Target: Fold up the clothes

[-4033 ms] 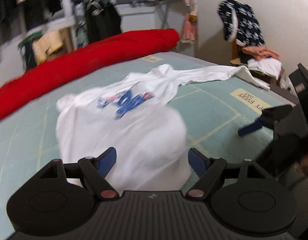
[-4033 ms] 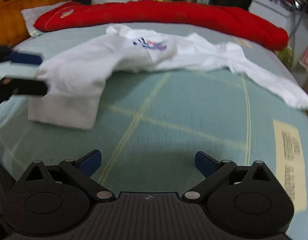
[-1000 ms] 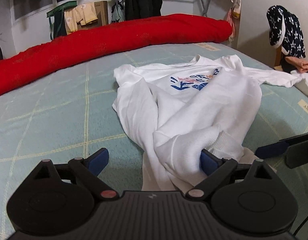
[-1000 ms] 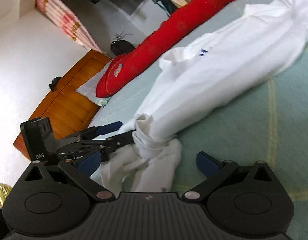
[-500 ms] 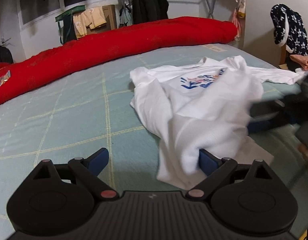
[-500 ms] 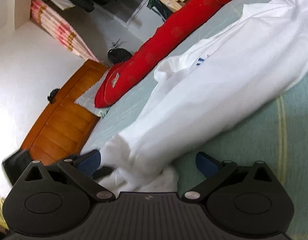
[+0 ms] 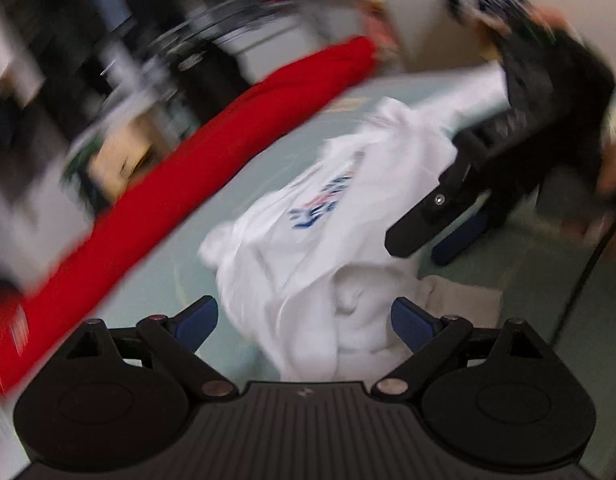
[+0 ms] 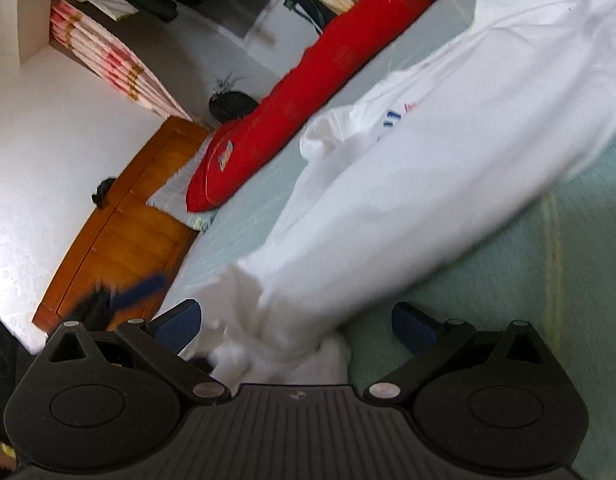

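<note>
One long red bolster (image 8: 332, 64) lies along the far side of the bed (image 8: 528, 280), its end by a wooden headboard (image 8: 120, 224) and a pale pillow (image 8: 176, 192). Dark clothes hang behind it, too blurred in the left wrist view to count. One white sweatshirt (image 8: 408, 184) with a blue print (image 7: 324, 200) is spread across the pale green cover, crumpled at the near end.

The left tool (image 7: 304, 318) has its jaws wide and is closing; bunched white cloth sits between the blue pads without either pad pressing it. The right tool (image 8: 298, 320) also stands spread, the ribbed cuff lying loose between its fingers. In the left wrist view, the right tool (image 7: 436, 236) hangs over the sweatshirt, partly blocking it.
</note>
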A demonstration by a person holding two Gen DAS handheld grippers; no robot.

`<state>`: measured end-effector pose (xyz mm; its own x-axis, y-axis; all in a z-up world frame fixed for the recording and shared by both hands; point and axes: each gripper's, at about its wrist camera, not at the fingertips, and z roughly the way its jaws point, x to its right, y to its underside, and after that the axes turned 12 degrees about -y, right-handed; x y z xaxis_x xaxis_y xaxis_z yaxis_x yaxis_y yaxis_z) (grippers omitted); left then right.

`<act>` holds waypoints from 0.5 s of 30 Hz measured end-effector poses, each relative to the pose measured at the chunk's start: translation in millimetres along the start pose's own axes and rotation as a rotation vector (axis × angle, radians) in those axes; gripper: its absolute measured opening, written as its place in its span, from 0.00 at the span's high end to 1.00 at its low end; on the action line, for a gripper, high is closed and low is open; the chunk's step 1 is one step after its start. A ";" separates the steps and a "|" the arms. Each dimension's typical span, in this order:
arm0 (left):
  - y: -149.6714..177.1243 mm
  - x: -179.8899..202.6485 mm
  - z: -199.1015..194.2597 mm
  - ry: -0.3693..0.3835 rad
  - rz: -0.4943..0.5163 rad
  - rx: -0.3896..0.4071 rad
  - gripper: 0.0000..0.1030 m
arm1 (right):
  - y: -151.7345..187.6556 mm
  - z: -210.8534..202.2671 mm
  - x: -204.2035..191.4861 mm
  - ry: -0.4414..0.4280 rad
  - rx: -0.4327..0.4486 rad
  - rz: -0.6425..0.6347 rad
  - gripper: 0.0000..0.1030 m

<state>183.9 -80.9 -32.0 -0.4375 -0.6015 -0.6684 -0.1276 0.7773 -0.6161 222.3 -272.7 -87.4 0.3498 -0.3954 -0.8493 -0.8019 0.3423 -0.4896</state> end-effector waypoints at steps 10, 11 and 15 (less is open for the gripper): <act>-16.2 34.3 20.5 0.225 0.641 0.026 0.44 | 36.9 -63.6 1.6 -0.013 0.001 -0.007 0.00; -17.0 37.5 22.5 0.254 0.703 0.006 0.45 | 37.0 -63.7 1.9 -0.014 0.004 -0.006 0.00; -11.9 52.9 23.5 0.267 0.852 -0.043 0.67 | 36.7 -60.3 -0.7 0.001 0.000 -0.022 0.00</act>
<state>183.2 -126.2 -69.8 -0.5907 0.2416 -0.7698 0.3045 0.9503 0.0647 163.4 -311.3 -92.9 0.3665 -0.4036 -0.8383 -0.7941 0.3337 -0.5079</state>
